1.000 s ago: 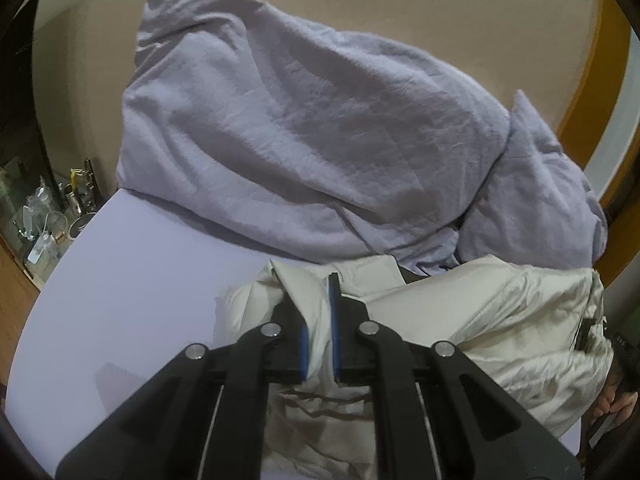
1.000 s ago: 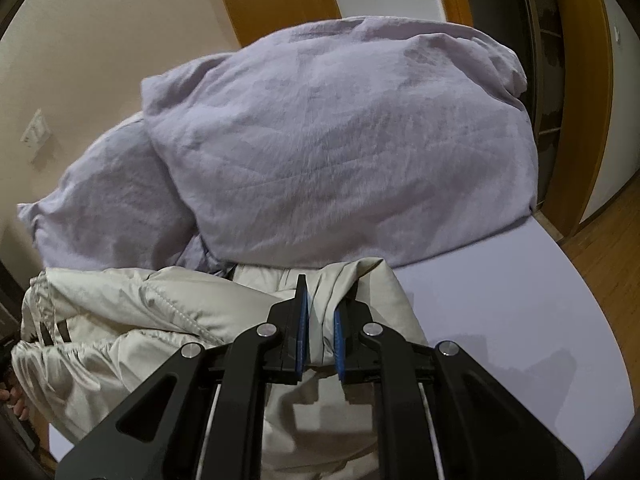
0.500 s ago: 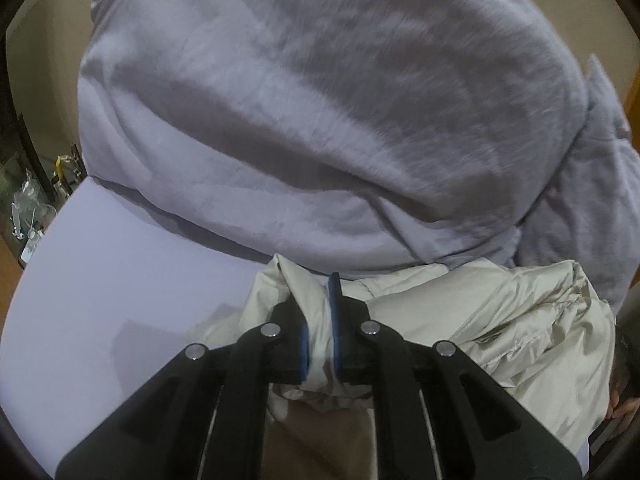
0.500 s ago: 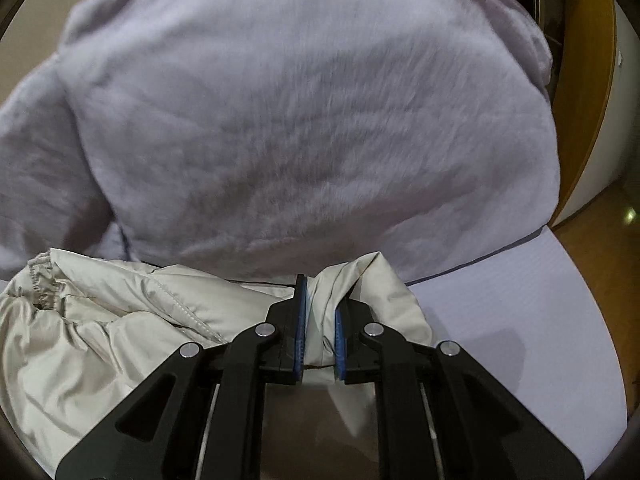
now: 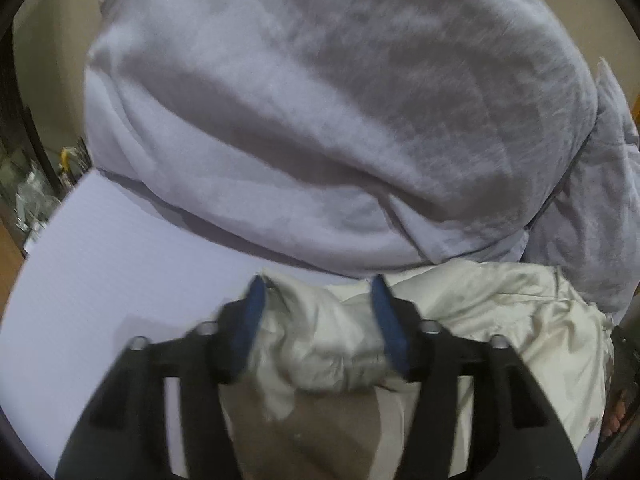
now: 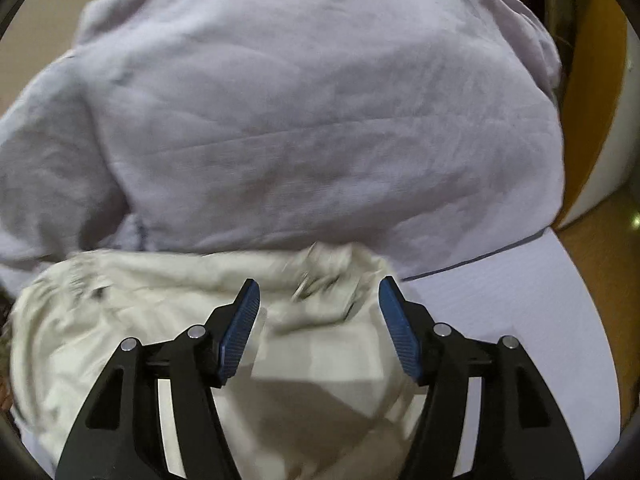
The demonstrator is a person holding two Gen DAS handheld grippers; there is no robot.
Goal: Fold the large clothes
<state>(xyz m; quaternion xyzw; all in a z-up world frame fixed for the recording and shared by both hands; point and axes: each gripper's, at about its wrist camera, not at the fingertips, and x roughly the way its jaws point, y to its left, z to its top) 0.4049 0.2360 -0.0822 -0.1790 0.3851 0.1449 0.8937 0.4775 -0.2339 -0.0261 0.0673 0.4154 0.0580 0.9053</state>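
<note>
Between opening left tool (image 5: 316, 308), cream jacket (image 5: 500, 312), no legible labels, seemingly.

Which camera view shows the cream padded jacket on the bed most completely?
The right wrist view: the cream padded jacket spreads wide from the left edge to beyond the right tool, though blurred. The left wrist view shows a bunched fold between the opening left tool pads and one side only.

Both wrist views close, angled down – sharing cream jacket (image 5: 480, 312)
</note>
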